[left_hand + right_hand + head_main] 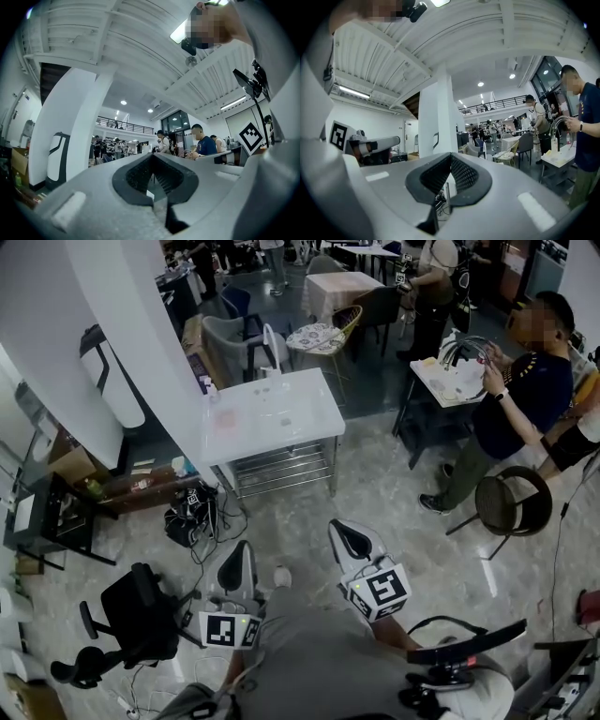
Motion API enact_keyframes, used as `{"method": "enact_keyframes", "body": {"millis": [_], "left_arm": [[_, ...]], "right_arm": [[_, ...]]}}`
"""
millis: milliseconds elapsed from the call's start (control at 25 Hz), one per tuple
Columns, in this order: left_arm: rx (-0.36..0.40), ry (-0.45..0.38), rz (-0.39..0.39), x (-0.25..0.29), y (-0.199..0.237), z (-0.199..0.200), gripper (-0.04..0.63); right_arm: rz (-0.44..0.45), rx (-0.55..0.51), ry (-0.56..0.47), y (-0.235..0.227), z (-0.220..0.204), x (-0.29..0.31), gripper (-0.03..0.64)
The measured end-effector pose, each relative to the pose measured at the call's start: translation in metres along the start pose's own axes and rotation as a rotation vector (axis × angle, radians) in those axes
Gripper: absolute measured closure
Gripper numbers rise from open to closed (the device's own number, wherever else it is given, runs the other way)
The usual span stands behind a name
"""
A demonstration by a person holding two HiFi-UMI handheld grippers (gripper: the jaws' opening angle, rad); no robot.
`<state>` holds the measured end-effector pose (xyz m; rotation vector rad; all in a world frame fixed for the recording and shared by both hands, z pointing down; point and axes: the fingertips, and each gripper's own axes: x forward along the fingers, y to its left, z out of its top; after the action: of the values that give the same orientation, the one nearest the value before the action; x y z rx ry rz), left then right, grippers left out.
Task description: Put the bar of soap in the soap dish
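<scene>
Open floor (309, 507) leads to the white table (314, 418); cables (199, 519) clutter its left.

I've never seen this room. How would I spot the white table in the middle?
Find the big white pillar on the left of the head view. Just right of its foot stands the white table. Unlike the cloth-covered table behind it, it has a glossy white top and a wire shelf underneath.
</scene>
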<state>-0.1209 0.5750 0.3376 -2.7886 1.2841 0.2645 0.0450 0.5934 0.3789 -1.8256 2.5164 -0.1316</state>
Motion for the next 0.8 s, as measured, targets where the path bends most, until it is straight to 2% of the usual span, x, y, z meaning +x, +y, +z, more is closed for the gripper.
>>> {"method": "enact_keyframes", "body": {"millis": [400, 640, 800], "left_arm": [[-0.046, 0.036, -0.042, 0.050, 0.042, -0.032, 0.595], [-0.060, 0.045, -0.044, 0.085, 0.085, -0.042, 0.595], [-0.062, 0.044, -0.080, 0.108, 0.109, -0.047, 0.595]], "right_arm": [[-0.014, 0.004, 0.050, -0.011, -0.012, 0.056, 0.615], [-0.021, -0.011, 0.064, -0.017, -0.011, 0.105, 0.615], [-0.026, -0.022, 0.075, -0.020, -0.011, 0.142, 0.615]]}}
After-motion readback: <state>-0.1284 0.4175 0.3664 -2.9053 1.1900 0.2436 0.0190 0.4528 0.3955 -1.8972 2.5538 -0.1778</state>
